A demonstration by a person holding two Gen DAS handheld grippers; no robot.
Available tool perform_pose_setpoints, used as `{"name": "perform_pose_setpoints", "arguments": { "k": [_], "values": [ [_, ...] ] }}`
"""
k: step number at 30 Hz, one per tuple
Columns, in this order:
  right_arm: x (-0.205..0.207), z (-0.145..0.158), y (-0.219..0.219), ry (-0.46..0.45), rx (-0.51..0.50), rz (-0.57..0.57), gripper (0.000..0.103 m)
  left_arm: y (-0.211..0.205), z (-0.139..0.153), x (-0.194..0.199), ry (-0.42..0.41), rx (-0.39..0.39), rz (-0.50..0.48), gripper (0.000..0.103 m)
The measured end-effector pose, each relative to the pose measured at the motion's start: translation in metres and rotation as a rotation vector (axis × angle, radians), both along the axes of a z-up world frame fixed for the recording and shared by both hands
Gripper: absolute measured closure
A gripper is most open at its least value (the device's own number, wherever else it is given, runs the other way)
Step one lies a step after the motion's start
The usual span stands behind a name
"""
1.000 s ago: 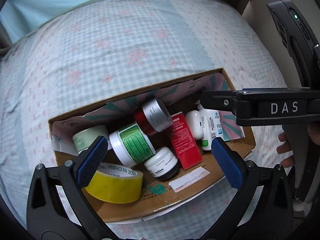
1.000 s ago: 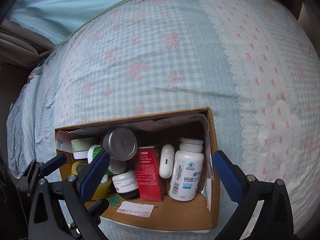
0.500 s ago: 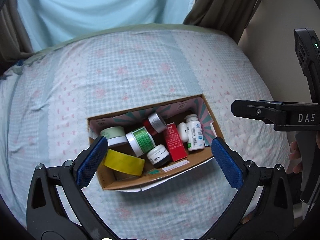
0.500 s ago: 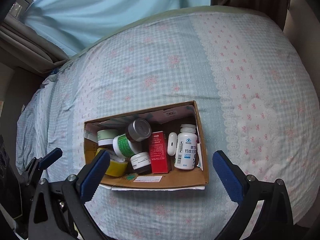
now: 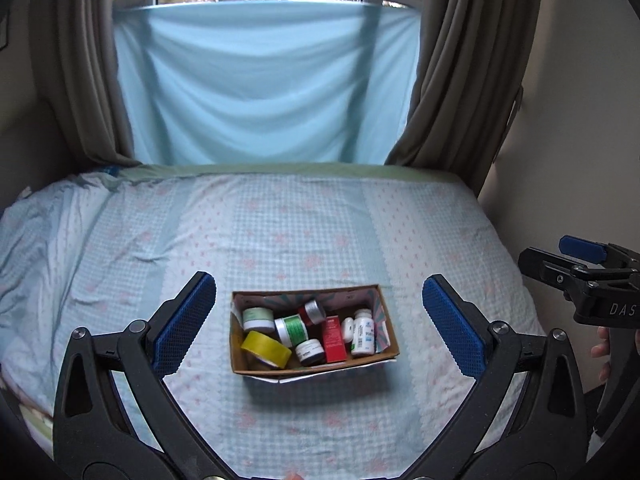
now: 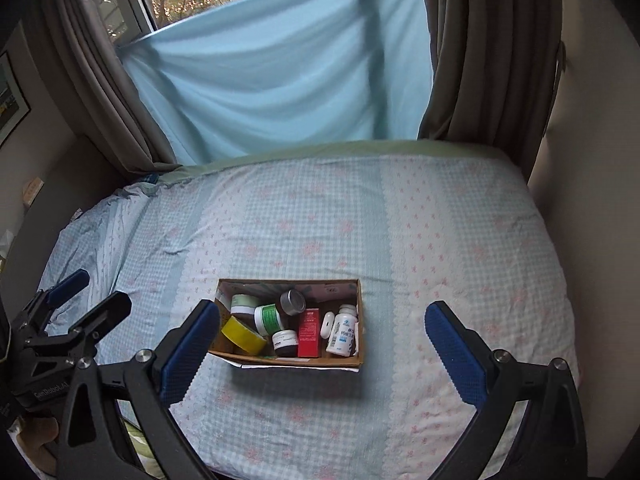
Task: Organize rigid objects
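An open cardboard box (image 5: pixel 320 367) (image 6: pixel 288 360) lies on the bed. It holds a yellow tape roll (image 5: pixel 266 349), a green-labelled jar (image 5: pixel 293 330), a pale green jar (image 5: pixel 258 319), a red can with a silver lid (image 5: pixel 313 311), a red carton (image 5: pixel 334 340), a white earbud case (image 5: pixel 347 329), a white pill bottle (image 5: pixel 363 332) and a small dark jar (image 5: pixel 310 351). My left gripper (image 5: pixel 316 280) hangs open and empty, high above and short of the box. My right gripper (image 6: pixel 323 308) is likewise open and empty.
The bed (image 5: pixel 280 240) has a pale blue checked sheet with pink flowers. A light blue cloth (image 5: pixel 260 80) hangs across the window between brown curtains (image 5: pixel 460 80). A wall (image 5: pixel 560 160) runs along the bed's right side. A hand (image 5: pixel 600 352) holds the right gripper's handle.
Both grippers have pulled up and back from the box, which now looks much smaller. The window, cloth and curtains have come into view. The box's contents have not shifted.
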State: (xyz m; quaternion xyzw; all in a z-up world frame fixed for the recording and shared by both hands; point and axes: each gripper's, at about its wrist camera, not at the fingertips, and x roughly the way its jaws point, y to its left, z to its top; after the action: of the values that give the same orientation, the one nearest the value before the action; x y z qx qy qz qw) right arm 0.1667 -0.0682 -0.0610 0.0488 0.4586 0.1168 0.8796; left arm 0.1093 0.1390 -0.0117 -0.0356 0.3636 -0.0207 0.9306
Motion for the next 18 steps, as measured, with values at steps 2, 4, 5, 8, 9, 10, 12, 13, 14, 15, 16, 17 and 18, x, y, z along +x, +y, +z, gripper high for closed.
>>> {"name": "perform_pose_setpoints", "arguments": {
  "k": [2,4,5,8,9,10,12,13,14,15,16,17,18],
  "values": [
    [-0.018,0.026,-0.006,-0.073,-0.039,0.004,0.001,-0.007,0.016,-0.015,-0.037,-0.016,0.001,0.0],
    [-0.036,0.047,-0.013,-0.14,-0.06,0.0,0.001,-0.015,0.031,-0.031,-0.074,-0.007,0.015,0.0],
    [-0.044,0.055,-0.017,-0.166,-0.066,-0.006,0.001,-0.018,0.038,-0.039,-0.095,-0.001,0.019,0.0],
    [-0.067,0.068,-0.025,-0.227,-0.094,-0.027,0.001,-0.029,0.053,-0.062,-0.174,0.033,0.034,0.0],
    [-0.073,0.07,-0.027,-0.245,-0.108,-0.035,0.001,-0.033,0.056,-0.068,-0.195,0.048,0.039,0.0],
    [-0.079,0.072,-0.031,-0.26,-0.116,-0.043,0.001,-0.036,0.059,-0.073,-0.212,0.059,0.044,0.0],
    [-0.088,0.073,-0.037,-0.28,-0.116,-0.061,0.001,-0.041,0.061,-0.082,-0.231,0.067,0.045,0.0],
    [-0.093,0.073,-0.041,-0.287,-0.113,-0.066,0.001,-0.043,0.062,-0.085,-0.236,0.066,0.043,0.0],
    [-0.096,0.072,-0.043,-0.293,-0.111,-0.071,0.001,-0.045,0.062,-0.087,-0.239,0.067,0.043,0.0],
    [-0.1,0.072,-0.047,-0.296,-0.112,-0.077,0.001,-0.048,0.062,-0.089,-0.242,0.069,0.042,0.0],
    [-0.102,0.072,-0.049,-0.298,-0.111,-0.083,0.001,-0.05,0.062,-0.092,-0.244,0.07,0.04,0.0],
    [-0.103,0.072,-0.052,-0.303,-0.109,-0.09,0.001,-0.052,0.063,-0.093,-0.246,0.071,0.037,0.0],
    [-0.105,0.072,-0.054,-0.306,-0.107,-0.098,0.001,-0.054,0.062,-0.095,-0.247,0.072,0.035,0.0]
  ]
}}
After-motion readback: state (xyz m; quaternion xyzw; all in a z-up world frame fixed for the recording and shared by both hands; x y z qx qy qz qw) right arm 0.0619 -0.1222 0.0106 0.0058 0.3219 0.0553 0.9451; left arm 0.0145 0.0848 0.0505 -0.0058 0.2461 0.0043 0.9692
